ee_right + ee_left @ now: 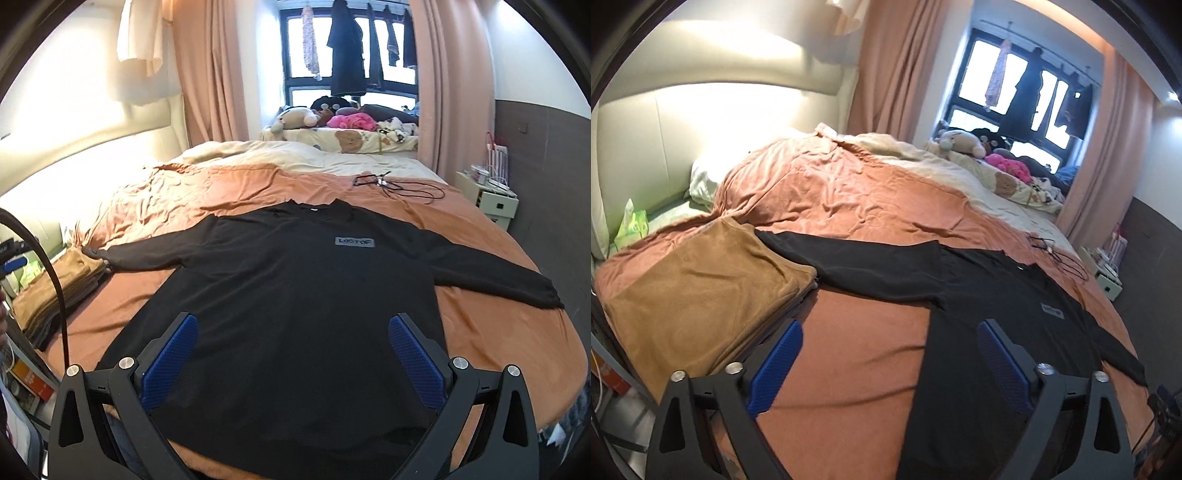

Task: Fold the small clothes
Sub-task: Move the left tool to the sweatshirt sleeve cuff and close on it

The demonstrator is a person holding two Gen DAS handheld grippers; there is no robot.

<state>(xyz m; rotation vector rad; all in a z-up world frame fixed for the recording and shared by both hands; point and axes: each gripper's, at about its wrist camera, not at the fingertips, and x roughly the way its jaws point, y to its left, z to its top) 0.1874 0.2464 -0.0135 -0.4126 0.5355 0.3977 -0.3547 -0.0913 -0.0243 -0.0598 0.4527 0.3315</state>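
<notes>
1. A black long-sleeved shirt (295,280) lies spread flat, front up, on the orange bedspread (480,325), its hem toward the cameras and its collar toward 12 o'clock. Both sleeves are stretched out sideways – one toward 9 o'clock, the other toward 3 o'clock.
2. A small grey label (354,242) with lettering sits on the chest, slightly toward 1 o'clock of the shirt's middle.
3. In the right wrist view the right gripper (293,343) stands over the lower part of the shirt with its jaws wide apart; the blue pads (170,362) have only flat cloth seen between them and grip nothing.
4. In the left wrist view the left gripper (890,354) is over the bed at the shirt's left side, jaws also spread wide and empty; bare bedspread and the shirt's side edge show between the pads (775,365).
5. A stack of folded brown clothes (698,291) lies at 9 o'clock of the shirt. The end of the left sleeve (798,247) reaches it and rests against its edge.
6. At 1 o'clock beyond the collar, black glasses and a thin cord (399,186) lie on the bedspread, apart from the shirt.
7. At 12 o'clock, plush toys (295,118) and a pink bundle (352,120) are heaped on a bear-print cover under the window (380,48), where dark clothes hang.
8. A white bedside cabinet (491,199) stands at 2 o'clock beside the bed – close to the pink curtain (447,92).
</notes>
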